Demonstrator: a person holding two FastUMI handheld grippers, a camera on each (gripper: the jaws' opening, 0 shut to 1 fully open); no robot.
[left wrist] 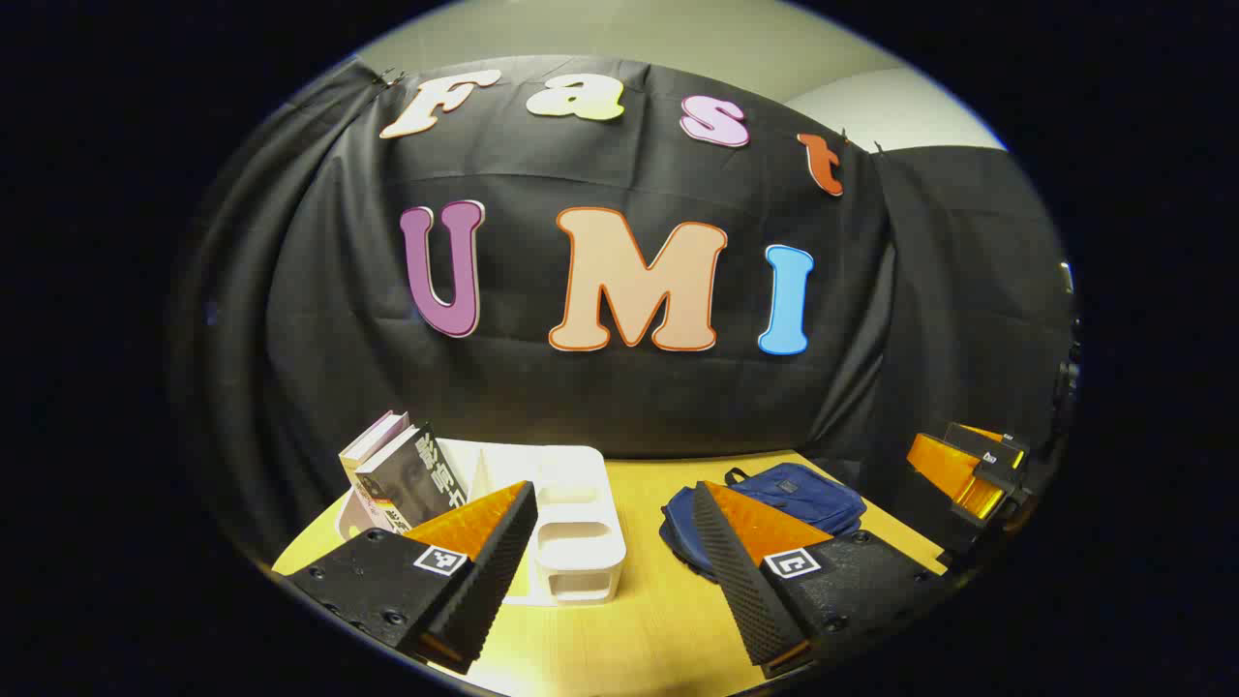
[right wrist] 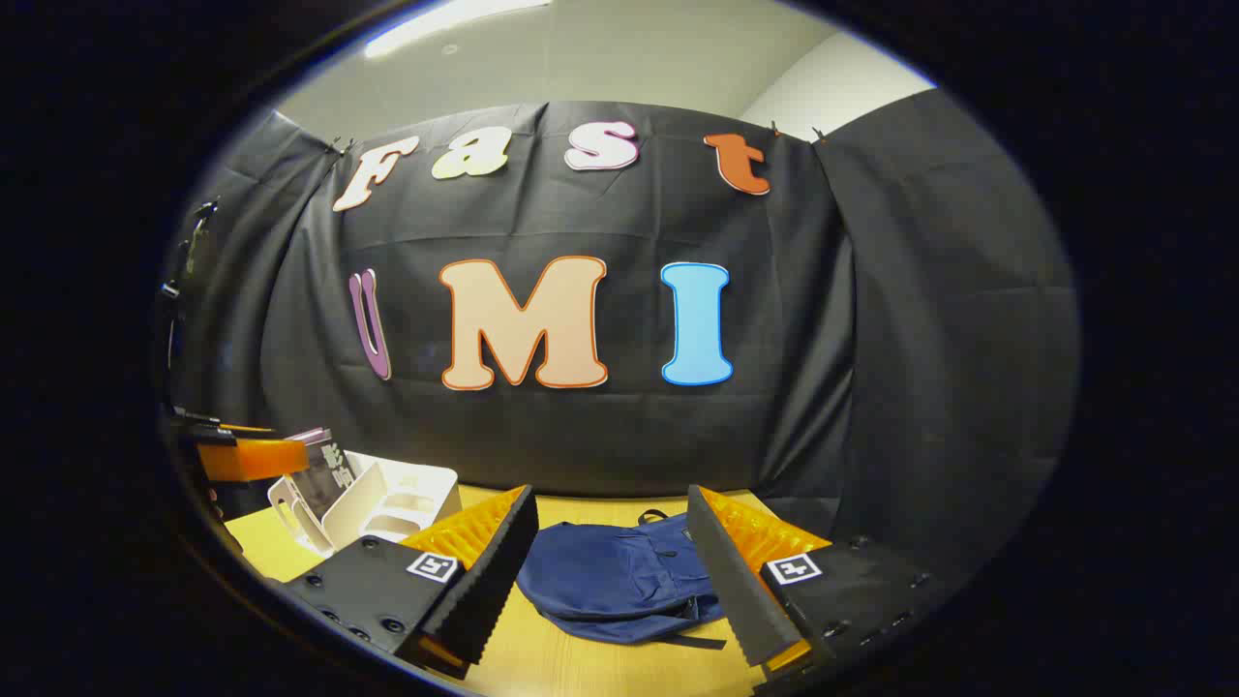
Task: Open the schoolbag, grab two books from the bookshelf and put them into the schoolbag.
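— So where does the schoolbag (right wrist: 619,586) sit right now?

— Flat on the wooden surface (right wrist: 581,668), dead ahead at twelve o'clock of the right gripper (right wrist: 612,566), whose jaws are spread wide with nothing between them. It looks zipped shut.

— How will it handle?

— Soft, limp fabric, I'd judge; it will sag and slide on the smooth wood if pulled by one side alone. The zipper pull is too small to make out, so I'd look for it along the seam near the top loop, and pin the bag's body with the other hand while tugging.

— And the books?

— Two or three books (left wrist: 397,474) lean upright in the white bookshelf (left wrist: 576,542), at about eleven o'clock of the left gripper (left wrist: 615,528), whose jaws are likewise apart and empty. Stiff, probably glossy covers, moderately heavy: pinch across the spine edge near the top, squarely, so they don't pivot or slip.
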